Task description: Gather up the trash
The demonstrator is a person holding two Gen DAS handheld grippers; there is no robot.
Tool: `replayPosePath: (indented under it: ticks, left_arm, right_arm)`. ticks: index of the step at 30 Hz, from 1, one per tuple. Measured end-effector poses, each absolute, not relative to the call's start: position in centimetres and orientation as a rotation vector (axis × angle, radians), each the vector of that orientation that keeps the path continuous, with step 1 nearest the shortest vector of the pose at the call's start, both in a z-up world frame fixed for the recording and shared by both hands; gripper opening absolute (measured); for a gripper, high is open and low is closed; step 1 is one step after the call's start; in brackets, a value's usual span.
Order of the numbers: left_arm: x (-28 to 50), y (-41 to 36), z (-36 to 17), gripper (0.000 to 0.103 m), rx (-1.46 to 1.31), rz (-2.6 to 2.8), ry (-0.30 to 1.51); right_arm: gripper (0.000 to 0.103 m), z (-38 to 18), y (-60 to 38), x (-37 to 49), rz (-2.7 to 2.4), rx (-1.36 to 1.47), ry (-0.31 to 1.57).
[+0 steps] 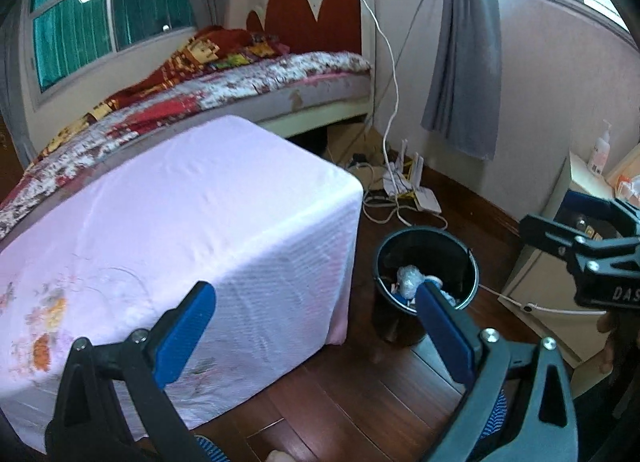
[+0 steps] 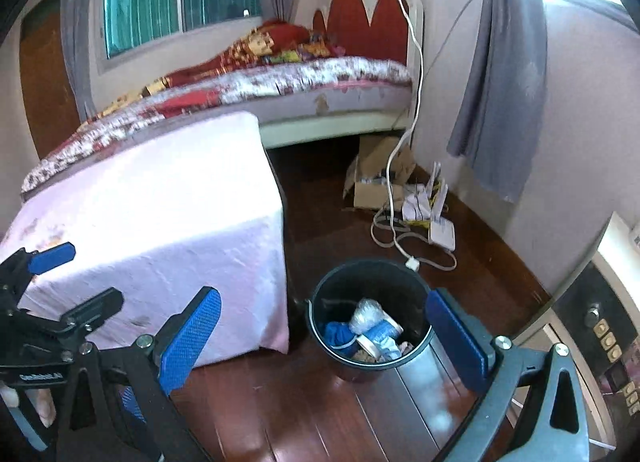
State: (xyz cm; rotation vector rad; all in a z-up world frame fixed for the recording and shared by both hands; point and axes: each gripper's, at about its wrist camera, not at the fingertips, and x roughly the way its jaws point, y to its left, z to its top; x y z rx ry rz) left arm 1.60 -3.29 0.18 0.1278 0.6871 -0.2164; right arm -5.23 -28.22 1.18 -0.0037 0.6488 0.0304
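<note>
Black bin [image 2: 370, 318] between right gripper [image 2: 324, 336] fingers

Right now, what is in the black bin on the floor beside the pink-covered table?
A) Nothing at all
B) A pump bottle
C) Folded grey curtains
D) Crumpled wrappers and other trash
D: the black bin holds crumpled plastic wrappers and other scraps, seen from above in the right wrist view.
</note>
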Motion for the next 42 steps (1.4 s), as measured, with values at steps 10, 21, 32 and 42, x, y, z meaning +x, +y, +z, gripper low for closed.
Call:
replayPosePath:
  ticks: [10, 21, 32, 42]
  left_arm:
    - [-1.5, -1.2, 4.4, 0.102, 0.117, -0.168, 0.587]
    - [-6.7, 0.1, 8.1, 0.102, 0.083, -0.199, 0.492]
    - [-6.0, 0.8, 7.6, 0.102, 0.079, -0.176, 0.500]
    - [-6.5, -0.1, 7.7, 0.102, 0.097, -0.196, 0.498]
  right_arm:
    - [0.103, 7.1, -26.9, -10.2, -0.050, 0.018, 0.575]
    - [0.103, 10.4, -23.7, -15.4, -0.056, -0.038, 0.515]
    - [0.103, 10.4, -22.4, -15.9, -0.047, -0.041, 0.524]
    - [0.103, 10.0, -23.4, -15.8, -0.058, -0.025, 0.529]
